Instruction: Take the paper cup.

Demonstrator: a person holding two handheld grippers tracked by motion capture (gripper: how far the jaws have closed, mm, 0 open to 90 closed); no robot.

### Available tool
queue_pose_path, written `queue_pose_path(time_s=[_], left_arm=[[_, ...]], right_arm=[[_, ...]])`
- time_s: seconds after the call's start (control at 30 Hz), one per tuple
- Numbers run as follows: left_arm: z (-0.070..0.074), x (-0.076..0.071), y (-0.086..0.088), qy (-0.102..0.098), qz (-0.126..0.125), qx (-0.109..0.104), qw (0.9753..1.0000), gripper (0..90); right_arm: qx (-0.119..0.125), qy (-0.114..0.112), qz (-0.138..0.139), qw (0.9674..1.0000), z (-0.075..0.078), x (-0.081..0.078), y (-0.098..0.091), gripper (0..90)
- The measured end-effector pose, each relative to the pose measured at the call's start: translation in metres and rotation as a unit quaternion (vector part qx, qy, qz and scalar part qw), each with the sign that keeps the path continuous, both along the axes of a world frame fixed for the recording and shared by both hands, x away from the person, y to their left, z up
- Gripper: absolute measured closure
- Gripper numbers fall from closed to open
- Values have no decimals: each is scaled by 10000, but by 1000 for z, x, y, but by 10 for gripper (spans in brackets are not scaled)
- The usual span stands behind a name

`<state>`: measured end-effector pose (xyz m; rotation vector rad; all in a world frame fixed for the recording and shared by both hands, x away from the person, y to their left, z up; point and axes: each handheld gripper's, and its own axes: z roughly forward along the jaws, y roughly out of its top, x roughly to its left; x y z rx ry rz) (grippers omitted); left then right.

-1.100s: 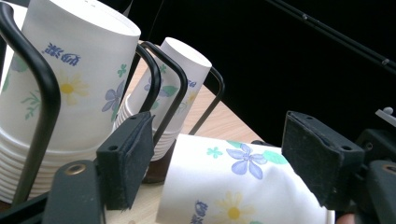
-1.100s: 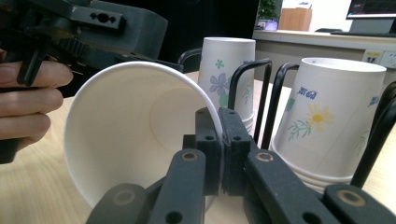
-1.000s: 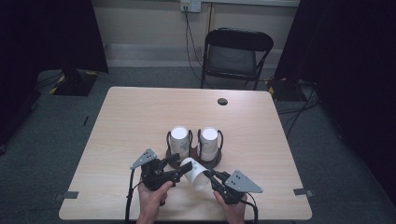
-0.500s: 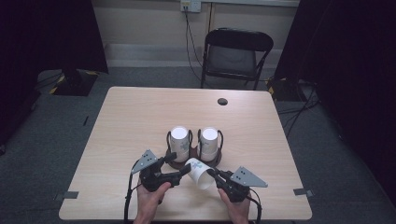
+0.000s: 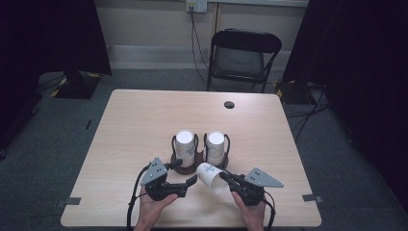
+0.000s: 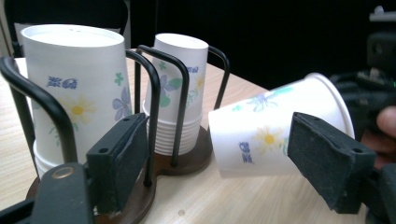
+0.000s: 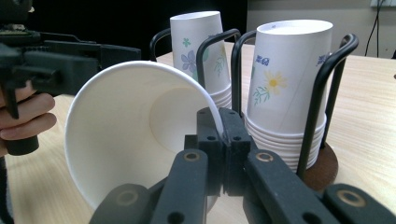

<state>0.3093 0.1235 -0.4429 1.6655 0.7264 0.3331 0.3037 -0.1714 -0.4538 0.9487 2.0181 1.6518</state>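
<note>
A single paper cup (image 5: 210, 176) is held on its side above the near part of the table (image 5: 144, 120), between the two grippers and just in front of the cup holder (image 5: 185, 166). Its rim wall is pinched by the right gripper (image 7: 219, 135), whose jaws are pressed together on the paper; in the right gripper view the cup's inside is seen to be white and empty.

The left gripper (image 6: 224, 158) is spread — its jaws have just been opening — and in the left gripper view the lying cup's closed end is seen between the jaws, with neither pad pressing on it.

Two stacks are kept in the dark wire holder on its brown wooden base, each set mouth down within its own wire loops: the left stack (image 5: 184, 148) and the right stack (image 5: 214, 147). Both are made of nested flower-printed cups — several rims are seen layered at the bottom of each stack.
</note>
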Motion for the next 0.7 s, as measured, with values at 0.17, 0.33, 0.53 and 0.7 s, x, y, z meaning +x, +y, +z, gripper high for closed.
queue_pose_path(time_s=[0.17,0.33,0.53,0.7], left_arm=[[-5,-2,-5,-61,-162,262,9995,193],[-7,-6,-9,-227,-199,583,9978,219],[-10,-10,-14,-383,-331,889,9948,214],[-14,-12,-18,-479,-470,1044,9923,185]], right_arm=[[-39,150,81,9998,2,1,-1,880],[-108,273,157,9994,4,3,0,879],[-161,482,250,9984,9,7,1,879],[-223,623,344,9972,13,10,3,879]])
